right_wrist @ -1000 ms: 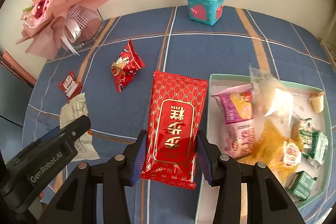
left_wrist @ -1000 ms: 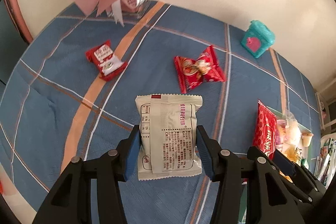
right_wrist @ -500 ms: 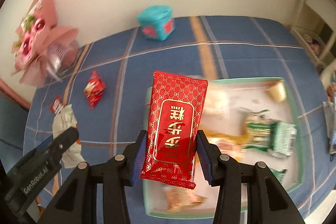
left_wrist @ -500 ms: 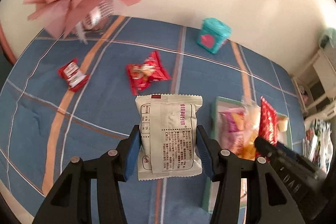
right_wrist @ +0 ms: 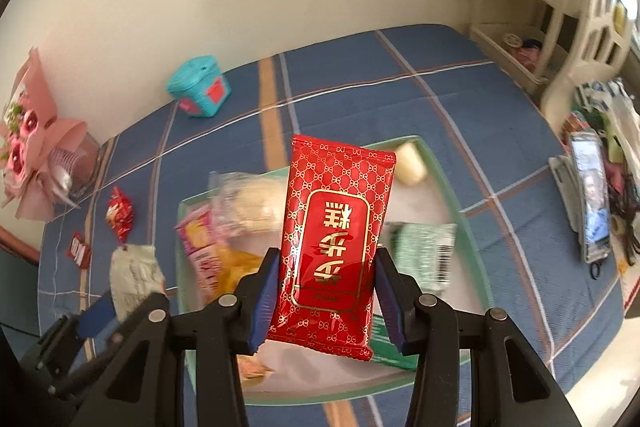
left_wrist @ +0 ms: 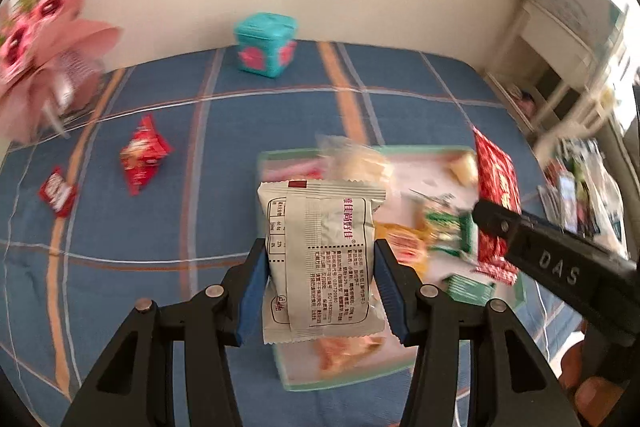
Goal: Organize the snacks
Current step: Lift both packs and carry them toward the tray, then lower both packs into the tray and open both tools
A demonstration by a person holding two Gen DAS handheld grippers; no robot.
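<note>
My left claw (left_wrist: pixel 320 291) is clamped on a white packet (left_wrist: pixel 320 259), both blue pads pressing its sides, and holds it upright over the near-left part of the green tray (left_wrist: pixel 344 383). My right claw (right_wrist: pixel 326 301) grips a red pack (right_wrist: pixel 332 239) the same way, above the middle of that tray (right_wrist: pixel 468 243). From the left camera, the red pack (left_wrist: pixel 496 195) shows at 3 o'clock. Blurred snacks fill the tray. Two red sachets lie on the blue checked cloth (left_wrist: pixel 160 219) at 9 o'clock: one larger (left_wrist: pixel 142 159), one small (left_wrist: pixel 58 191). A teal box (left_wrist: pixel 266 45) stands at 12, pink flowers (left_wrist: pixel 36 43) at 10.
</note>
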